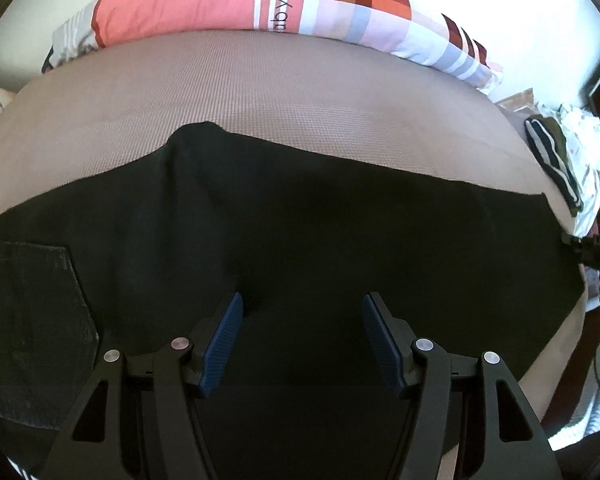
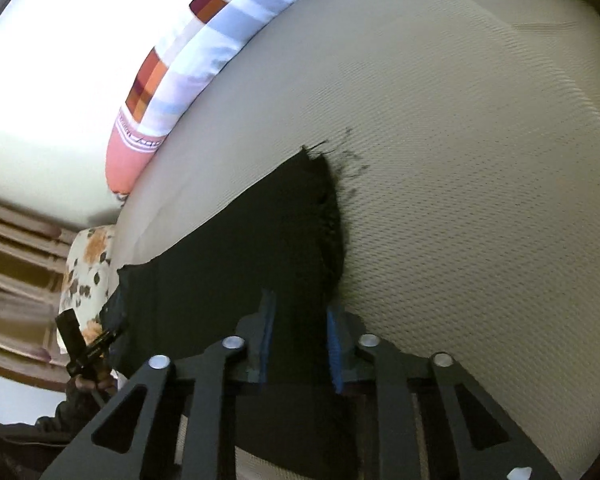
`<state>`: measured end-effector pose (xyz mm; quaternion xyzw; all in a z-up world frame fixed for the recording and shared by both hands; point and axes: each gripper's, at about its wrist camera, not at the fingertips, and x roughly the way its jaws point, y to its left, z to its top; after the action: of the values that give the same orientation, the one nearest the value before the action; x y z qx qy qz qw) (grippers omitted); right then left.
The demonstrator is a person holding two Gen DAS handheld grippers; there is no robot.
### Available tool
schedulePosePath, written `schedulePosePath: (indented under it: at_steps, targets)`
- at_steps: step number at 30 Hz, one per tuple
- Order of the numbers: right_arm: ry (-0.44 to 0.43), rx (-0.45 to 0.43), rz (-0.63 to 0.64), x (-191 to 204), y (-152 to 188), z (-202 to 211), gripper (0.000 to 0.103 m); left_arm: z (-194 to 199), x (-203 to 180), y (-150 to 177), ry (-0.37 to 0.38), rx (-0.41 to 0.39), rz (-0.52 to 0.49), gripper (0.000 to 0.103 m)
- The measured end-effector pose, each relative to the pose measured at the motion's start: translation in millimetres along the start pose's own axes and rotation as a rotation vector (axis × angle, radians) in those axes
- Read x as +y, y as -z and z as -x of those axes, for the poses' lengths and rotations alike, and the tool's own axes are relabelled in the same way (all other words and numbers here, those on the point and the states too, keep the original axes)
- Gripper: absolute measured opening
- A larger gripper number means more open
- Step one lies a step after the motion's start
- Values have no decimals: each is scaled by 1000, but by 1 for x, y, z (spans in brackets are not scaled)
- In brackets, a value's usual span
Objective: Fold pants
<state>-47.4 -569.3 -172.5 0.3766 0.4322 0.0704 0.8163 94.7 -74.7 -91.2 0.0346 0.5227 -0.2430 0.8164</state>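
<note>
Black pants (image 1: 300, 232) lie spread flat across a beige mesh bed surface (image 1: 260, 96), a back pocket (image 1: 28, 320) at the left. My left gripper (image 1: 302, 320) is open just above the pants' middle, blue pads (image 1: 224, 344) apart. In the right wrist view the pants (image 2: 260, 248) end in a frayed hem (image 2: 332, 200). My right gripper (image 2: 300, 336) has its pads (image 2: 334, 348) partly closed with the hem-end cloth between them. The right gripper also shows at the left view's right edge (image 1: 592, 246).
A striped pink and checkered pillow (image 1: 260, 0) lies along the bed's far side, also in the right wrist view (image 2: 188, 92). A pile of clothes (image 1: 568, 160) sits at the right end. A floral cushion (image 2: 88, 280) and wooden slats (image 2: 16, 280) are at left.
</note>
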Motion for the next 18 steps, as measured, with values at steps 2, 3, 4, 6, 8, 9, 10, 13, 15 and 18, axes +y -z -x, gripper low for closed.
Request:
schedulePosePath:
  at_steps: [2,3,4,6,8,9,10,13,15,18]
  targets:
    - [20,-15,-5,5,0,-4,11,0,-1,1,-4,-11,-1,65]
    - [41,-25,-5,8,2,-3,10,-1,-1,2,-8,-15,-5,65]
    - [74,-37,-3,12,4,-2,10,-1,-2,2,-11,-18,-8,65]
    - [124,-59,-15,20,7,0,9,-1,-2,3,-16,-25,-15,65]
    - [109,-90,-59,27,11,7,9,0,-2,4,-15,-29,-15,65]
    - [99,-102,-68,33,13,11,9,1,-1,4,-12,-30,-12,65]
    - [91,-109,-65,41,14,13,9,2,0,3,-6,-31,-4,65]
    - [33,-119,-47,73,21,18,9,11,6,4,19,-51,26,65]
    - [4,-123,-25,101,27,18,9,20,11,7,14,-76,23,65]
    - [-38,-117,19,148,31,8,9,34,20,12,8,-111,27,65]
